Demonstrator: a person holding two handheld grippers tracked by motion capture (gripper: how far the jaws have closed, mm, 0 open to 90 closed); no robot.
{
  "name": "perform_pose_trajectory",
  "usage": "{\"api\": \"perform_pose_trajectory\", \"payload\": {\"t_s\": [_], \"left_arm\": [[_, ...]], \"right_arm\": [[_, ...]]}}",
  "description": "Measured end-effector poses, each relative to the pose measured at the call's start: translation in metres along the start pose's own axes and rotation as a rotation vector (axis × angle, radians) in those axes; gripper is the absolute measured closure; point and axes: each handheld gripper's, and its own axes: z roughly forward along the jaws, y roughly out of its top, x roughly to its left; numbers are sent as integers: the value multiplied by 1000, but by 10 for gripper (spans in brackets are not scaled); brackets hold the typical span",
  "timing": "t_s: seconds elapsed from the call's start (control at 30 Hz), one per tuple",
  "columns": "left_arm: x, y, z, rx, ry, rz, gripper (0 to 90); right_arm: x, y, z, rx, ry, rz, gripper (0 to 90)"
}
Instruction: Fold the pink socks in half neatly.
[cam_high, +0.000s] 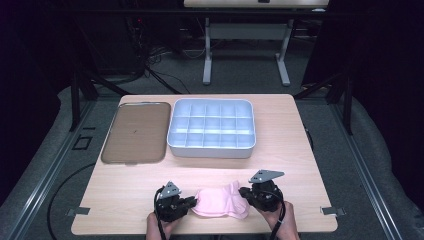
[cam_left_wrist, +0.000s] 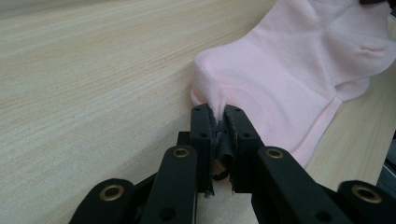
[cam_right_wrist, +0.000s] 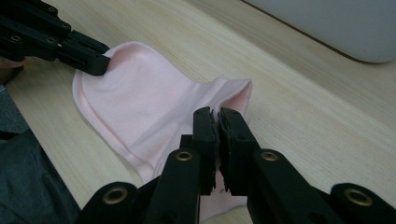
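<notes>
Our left gripper (cam_high: 191, 202) and right gripper (cam_high: 243, 192) each pinch the pink sock (cam_high: 220, 202), nearside of the divided bin (cam_high: 211, 129)

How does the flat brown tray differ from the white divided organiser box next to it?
The flat brown tray is dark, shallow and undivided; the white divided organiser box is pale, has taller walls and is split into a grid of small compartments. The tray sits to the left, the box nearer the table's middle, and the box looks a little wider. Both are rounded rectangles, look empty, and rest side by side on the wooden table.
</notes>
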Motion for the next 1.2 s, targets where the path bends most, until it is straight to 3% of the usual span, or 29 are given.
{"api": "perform_pose_trajectory", "payload": {"t_s": [0.7,1.2], "left_arm": [[0,0,0,0,0,2,827],[0,0,0,1,0,0,827]], "right_arm": [[21,27,1,10,46,-62,853],[34,32,5,-10,81,-79,854]]}}
